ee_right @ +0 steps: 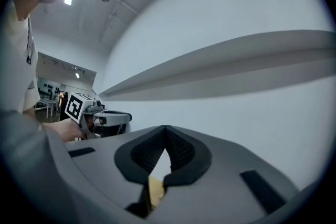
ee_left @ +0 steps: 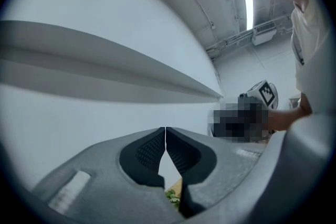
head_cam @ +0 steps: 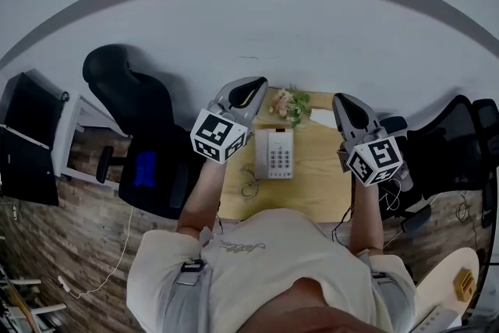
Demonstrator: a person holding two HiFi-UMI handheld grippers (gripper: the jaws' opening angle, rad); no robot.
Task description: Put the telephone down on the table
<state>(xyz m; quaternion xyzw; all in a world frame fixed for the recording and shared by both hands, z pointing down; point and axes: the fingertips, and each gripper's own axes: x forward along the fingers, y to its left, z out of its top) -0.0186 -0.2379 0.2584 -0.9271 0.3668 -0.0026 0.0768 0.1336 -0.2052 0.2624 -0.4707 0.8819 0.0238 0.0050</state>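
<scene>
A white desk telephone (head_cam: 274,153) with a keypad lies flat on the wooden table (head_cam: 320,183), its coiled cord trailing toward the near left. My left gripper (head_cam: 251,92) is raised above the table's left part, shut and holding nothing. My right gripper (head_cam: 348,110) is raised above the right part, also shut and holding nothing. Both point level toward the pale wall. In the left gripper view the jaws (ee_left: 165,136) meet tip to tip before the wall; the right gripper view shows its jaws (ee_right: 166,134) the same way.
A small bunch of flowers (head_cam: 290,103) lies at the table's far edge behind the telephone. A black office chair (head_cam: 132,113) stands left of the table and another (head_cam: 460,140) to the right. A grey band (ee_right: 226,68) runs along the wall ahead.
</scene>
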